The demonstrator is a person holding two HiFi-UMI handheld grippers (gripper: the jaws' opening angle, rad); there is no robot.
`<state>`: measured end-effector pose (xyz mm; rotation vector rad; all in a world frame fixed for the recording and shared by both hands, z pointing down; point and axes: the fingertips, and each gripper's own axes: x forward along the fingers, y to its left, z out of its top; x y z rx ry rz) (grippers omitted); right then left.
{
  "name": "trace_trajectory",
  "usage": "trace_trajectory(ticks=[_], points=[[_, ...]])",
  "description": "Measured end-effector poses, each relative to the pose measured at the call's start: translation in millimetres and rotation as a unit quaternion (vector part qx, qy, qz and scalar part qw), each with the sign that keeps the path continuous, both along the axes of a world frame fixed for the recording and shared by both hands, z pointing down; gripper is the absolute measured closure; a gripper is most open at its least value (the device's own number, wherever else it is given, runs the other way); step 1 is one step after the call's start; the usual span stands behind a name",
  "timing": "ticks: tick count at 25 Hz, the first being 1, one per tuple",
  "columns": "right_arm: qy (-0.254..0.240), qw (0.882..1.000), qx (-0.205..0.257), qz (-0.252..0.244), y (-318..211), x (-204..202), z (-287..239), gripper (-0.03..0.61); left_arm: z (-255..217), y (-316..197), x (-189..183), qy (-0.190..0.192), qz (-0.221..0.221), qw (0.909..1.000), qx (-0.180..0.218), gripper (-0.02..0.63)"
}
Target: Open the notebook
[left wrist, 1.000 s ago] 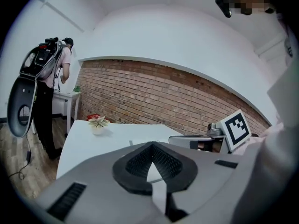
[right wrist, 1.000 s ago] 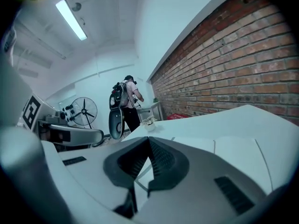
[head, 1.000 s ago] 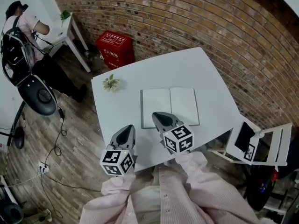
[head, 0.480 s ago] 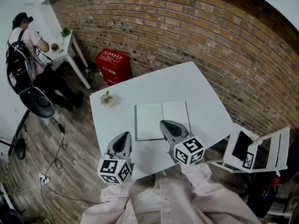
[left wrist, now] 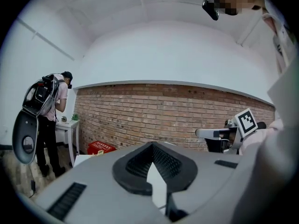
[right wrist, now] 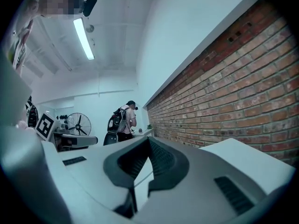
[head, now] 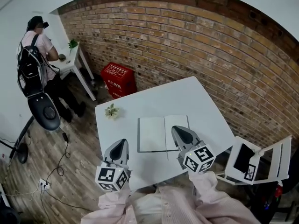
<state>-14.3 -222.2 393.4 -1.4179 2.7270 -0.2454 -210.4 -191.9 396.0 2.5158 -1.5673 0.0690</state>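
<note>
The notebook (head: pixel 162 133) lies open and flat on the white table (head: pixel 187 97), both blank pages up. My right gripper (head: pixel 180 131) hovers over the right page's near corner, jaws shut and empty. In the right gripper view its dark pads (right wrist: pixel 159 157) meet at the tip and it points level along the brick wall. My left gripper (head: pixel 119 146) hangs to the left of the notebook, near the table's front edge and apart from the book. Its jaws look shut with nothing held. The left gripper view shows the right gripper (left wrist: pixel 219 133) off to the side.
A small potted plant (head: pixel 111 110) sits at the table's far left corner. A red crate (head: pixel 119 76) stands by the brick wall. A white folding chair (head: pixel 261 160) is right of the table. A person (head: pixel 37 45) stands at a white desk far left, behind an office chair (head: pixel 44 111).
Both grippers have risen and drawn back toward the table's near edge, the right one also shifting right off the notebook's middle. The head view has tilted up. The notebook stays open.
</note>
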Motion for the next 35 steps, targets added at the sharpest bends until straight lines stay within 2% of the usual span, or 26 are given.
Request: trace_trajectory(ticks=[11, 22, 35], points=[[0.000, 0.999, 0.030, 0.020, -5, 21, -21, 0.575, -15, 1, -17, -0.002, -0.032, 0.9993, 0.022, 0.620], [-0.005, 0.999, 0.021, 0.034, -7, 30, -15, 0.575, -11, 0, -25, -0.008, -0.050, 0.9986, 0.014, 0.620], [0.013, 0.999, 0.014, 0.037, -5, 36, -3, 0.575, -4, -3, -24, -0.007, -0.056, 0.9984, 0.002, 0.620]])
